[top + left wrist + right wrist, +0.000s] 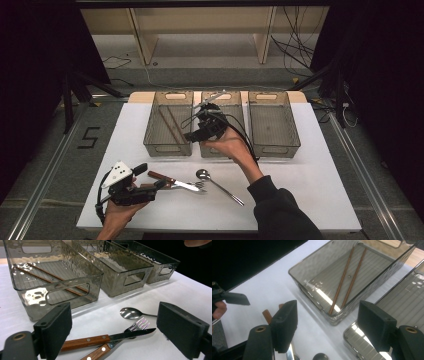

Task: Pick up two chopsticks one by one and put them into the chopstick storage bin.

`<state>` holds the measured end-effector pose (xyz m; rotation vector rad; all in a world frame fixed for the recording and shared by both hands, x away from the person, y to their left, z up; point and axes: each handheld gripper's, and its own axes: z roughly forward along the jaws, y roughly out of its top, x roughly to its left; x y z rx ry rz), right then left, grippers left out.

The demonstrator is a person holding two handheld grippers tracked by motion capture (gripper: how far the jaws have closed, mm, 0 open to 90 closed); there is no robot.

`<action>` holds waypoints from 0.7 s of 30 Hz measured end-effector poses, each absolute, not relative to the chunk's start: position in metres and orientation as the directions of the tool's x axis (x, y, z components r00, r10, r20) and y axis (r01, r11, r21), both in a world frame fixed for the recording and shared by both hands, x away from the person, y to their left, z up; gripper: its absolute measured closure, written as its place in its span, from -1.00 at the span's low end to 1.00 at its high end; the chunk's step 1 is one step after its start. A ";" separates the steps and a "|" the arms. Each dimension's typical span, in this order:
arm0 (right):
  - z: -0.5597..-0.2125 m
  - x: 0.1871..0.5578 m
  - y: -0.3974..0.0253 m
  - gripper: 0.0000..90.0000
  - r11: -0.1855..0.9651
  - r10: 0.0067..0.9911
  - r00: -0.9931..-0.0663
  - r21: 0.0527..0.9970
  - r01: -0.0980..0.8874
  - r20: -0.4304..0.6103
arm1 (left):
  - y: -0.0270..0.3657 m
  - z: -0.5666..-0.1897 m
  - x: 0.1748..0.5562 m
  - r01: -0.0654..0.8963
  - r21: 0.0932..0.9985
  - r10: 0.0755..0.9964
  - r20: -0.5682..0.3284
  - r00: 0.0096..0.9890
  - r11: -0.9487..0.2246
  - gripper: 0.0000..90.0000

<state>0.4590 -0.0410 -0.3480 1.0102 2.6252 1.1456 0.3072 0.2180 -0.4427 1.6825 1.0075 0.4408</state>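
My left gripper (150, 178) (114, 323) rests open at the table's front left, with its jaws either side of a wood-handled knife (167, 179) (107, 337) and a fork (196, 185) (138, 325) that lie crossed. It touches neither. A steel spoon (203, 174) (130, 313) lies just right of them. My right gripper (198, 133) (327, 312) hangs open and holds nothing, over the front of the middle bin (236, 108) (412, 300). It looks down at the left bin (150, 125) (312, 262), where two chopsticks (170, 125) (50, 277) (348, 277) lie.
Three clear bins stand in a row at the back of the white table (310, 190). The right bin (295, 131) (162, 270) holds nothing. The table's edges drop to dark floor on both sides. Cables trail from both grippers.
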 end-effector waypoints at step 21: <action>-0.359 0.421 -0.072 -0.36 0.518 0.602 -0.788 0.689 0.508 0.129 | 0.217 -0.443 0.308 0.402 0.913 0.797 -0.189 0.574 -0.073 -0.72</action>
